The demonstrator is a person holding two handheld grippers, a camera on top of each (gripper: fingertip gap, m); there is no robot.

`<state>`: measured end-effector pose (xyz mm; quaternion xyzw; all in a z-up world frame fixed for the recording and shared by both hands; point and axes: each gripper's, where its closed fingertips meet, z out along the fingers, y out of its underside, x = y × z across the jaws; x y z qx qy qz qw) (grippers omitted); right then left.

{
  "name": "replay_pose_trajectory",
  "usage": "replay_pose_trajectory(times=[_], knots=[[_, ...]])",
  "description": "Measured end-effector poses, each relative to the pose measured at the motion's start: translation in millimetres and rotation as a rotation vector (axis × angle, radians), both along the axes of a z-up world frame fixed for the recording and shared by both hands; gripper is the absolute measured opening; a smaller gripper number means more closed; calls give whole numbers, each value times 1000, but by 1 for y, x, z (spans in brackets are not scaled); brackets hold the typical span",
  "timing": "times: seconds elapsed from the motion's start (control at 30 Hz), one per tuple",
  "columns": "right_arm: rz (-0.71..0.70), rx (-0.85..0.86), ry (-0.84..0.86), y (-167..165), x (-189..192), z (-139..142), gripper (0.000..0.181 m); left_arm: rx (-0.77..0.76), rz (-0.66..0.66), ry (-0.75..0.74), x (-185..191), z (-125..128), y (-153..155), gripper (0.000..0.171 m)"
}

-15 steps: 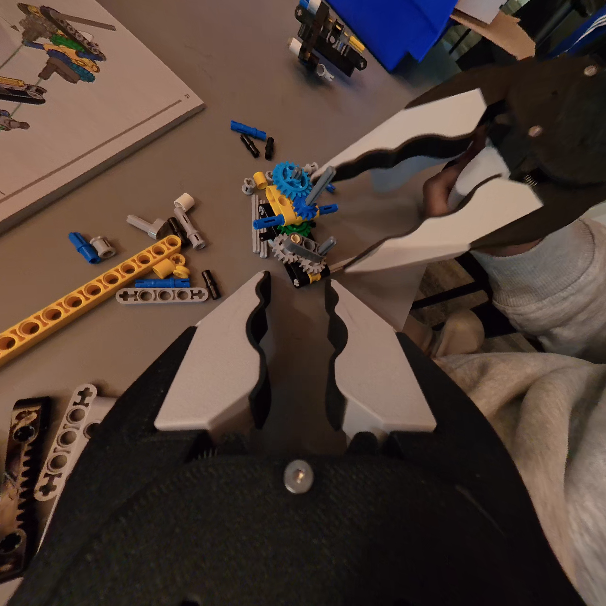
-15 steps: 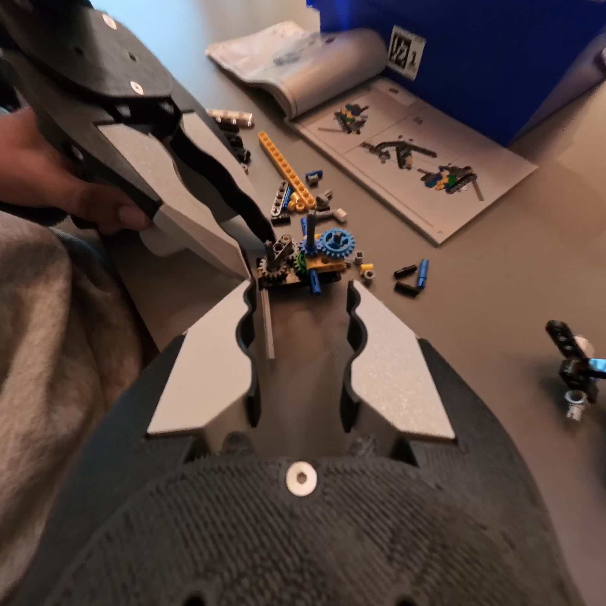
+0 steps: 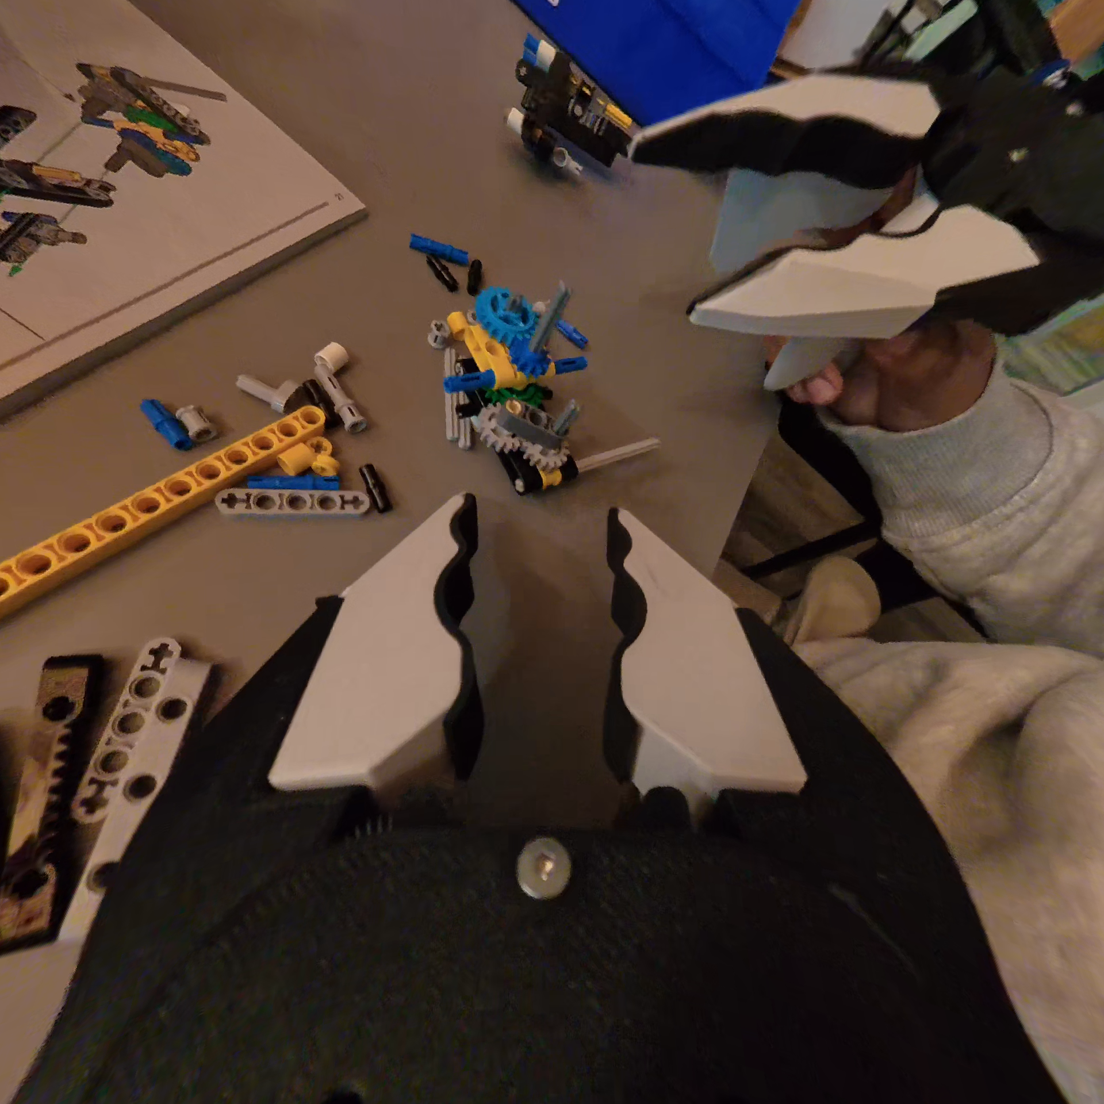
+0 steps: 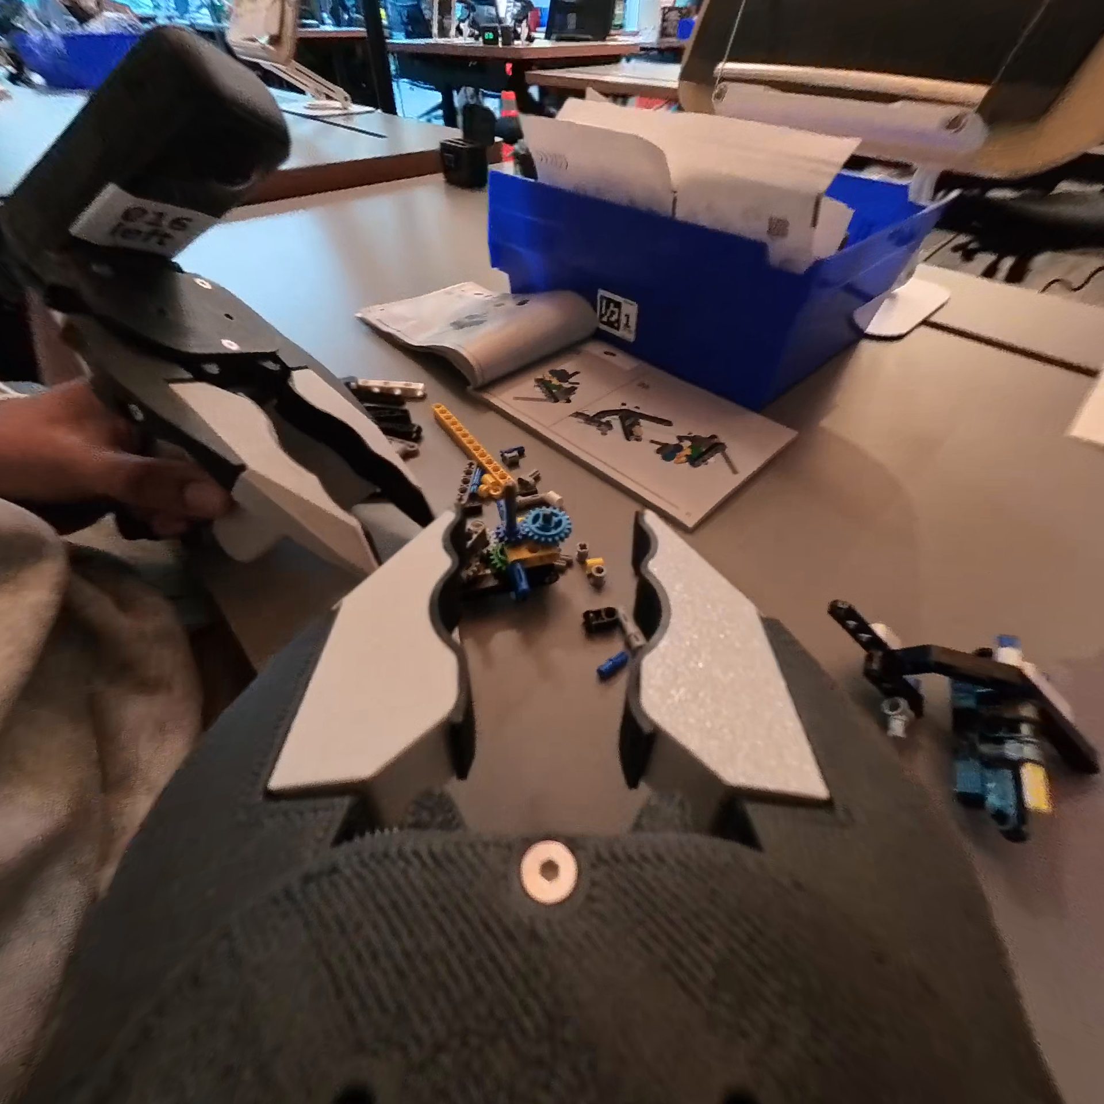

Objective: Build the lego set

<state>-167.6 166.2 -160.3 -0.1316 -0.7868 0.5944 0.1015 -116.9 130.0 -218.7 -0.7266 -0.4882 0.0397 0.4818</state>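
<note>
A small gear assembly (image 3: 514,382) in yellow, blue, green and grey stands on the grey table (image 3: 388,149). It also shows in the right wrist view (image 4: 520,549). A grey axle (image 3: 618,454) lies at its near right end. My left gripper (image 3: 540,508) is open and empty, with its tips just short of the assembly. My right gripper (image 4: 546,520) is open and empty, and the assembly shows between its tips, farther off. In the left wrist view the right gripper (image 3: 663,227) hangs above the table's right edge. The left gripper (image 4: 394,526) shows at the left in the right wrist view.
A long yellow beam (image 3: 161,502), a grey beam (image 3: 293,502) and several loose pins lie to the left. An open instruction booklet (image 3: 149,197) lies at the far left. A blue bin (image 4: 687,299) stands behind it. A black sub-assembly (image 4: 986,705) sits to the right. The table edge (image 3: 741,478) is close.
The right gripper has drawn back and up from the assembly, which it was touching. The grey axle now shows beside the assembly. The left gripper has stayed about where it was.
</note>
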Motion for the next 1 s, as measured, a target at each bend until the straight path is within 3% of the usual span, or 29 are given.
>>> replay_pose_trajectory(times=[0.23,0.37,0.43,0.63,0.8,0.87,0.93,1.0], knots=[[-160,-40,307,16,-4,35,59,-112,-1,117,9,9,2,52],[-305,-106,475,29,-4,59,44,-195,-22,256,15,18,1,72],[-334,-157,494,33,0,63,42,-213,-21,300,17,23,3,75],[-309,-164,205,30,-11,27,61,-228,9,327,9,26,4,73],[-341,-253,50,41,-34,29,71,-214,27,245,-3,16,-7,75],[-365,-292,77,44,-42,34,61,-166,38,232,-6,18,-9,69],[-357,-287,94,43,-44,35,38,-151,51,221,-9,18,-11,65],[-322,-246,85,36,-42,30,30,-160,50,212,-9,16,-11,62]])
